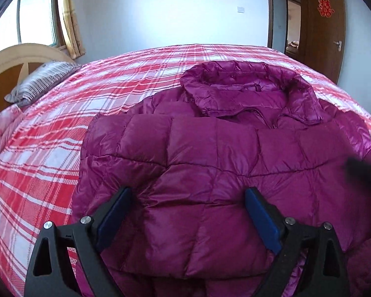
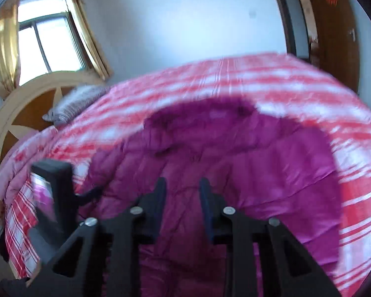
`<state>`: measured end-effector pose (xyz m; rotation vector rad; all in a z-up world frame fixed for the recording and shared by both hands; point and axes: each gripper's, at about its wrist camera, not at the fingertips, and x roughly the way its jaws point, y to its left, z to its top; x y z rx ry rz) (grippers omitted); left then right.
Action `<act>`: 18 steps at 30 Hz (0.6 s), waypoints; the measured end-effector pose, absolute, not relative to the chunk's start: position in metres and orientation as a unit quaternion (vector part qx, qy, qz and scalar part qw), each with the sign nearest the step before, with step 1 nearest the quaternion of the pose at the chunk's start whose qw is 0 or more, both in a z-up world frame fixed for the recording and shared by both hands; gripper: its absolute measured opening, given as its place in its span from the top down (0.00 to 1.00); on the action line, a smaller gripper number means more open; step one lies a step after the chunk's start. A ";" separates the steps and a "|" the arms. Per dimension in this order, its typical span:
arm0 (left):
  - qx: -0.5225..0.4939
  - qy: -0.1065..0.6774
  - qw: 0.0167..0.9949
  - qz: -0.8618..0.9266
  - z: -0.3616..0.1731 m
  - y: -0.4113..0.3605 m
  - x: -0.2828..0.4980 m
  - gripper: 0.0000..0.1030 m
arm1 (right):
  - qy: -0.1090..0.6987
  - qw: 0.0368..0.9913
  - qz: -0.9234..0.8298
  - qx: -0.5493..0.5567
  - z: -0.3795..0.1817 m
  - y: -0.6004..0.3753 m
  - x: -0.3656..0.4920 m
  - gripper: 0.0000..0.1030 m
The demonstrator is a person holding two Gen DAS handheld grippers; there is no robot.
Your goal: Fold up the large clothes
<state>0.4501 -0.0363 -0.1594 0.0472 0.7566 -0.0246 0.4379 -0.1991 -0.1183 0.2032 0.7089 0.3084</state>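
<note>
glossy quilted purple jacket [image 1: 210, 163] on matt woven plaid bedspread [image 1: 61, 133].

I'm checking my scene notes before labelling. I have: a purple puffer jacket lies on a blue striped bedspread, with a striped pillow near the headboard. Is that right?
Not quite: the bedspread is a red and white plaid, not blue striped, as the left wrist view shows clearly. The rest holds: the purple puffer jacket lies on it, and a striped pillow sits near the headboard.
</note>
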 end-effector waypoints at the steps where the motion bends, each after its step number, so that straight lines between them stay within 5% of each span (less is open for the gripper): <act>1: 0.014 0.368 0.930 -0.015 -0.158 -0.033 0.449 0.09 | 0.358 0.916 0.150 0.106 -0.129 -0.201 0.443 0.71; 9: -0.024 0.300 0.953 -0.019 -0.120 -0.007 0.442 0.09 | 0.385 0.910 0.133 0.083 -0.168 -0.213 0.443 0.74; 18: -0.023 0.423 0.906 -0.001 -0.167 0.001 0.506 0.04 | 0.380 0.909 0.137 0.097 -0.173 -0.210 0.443 0.74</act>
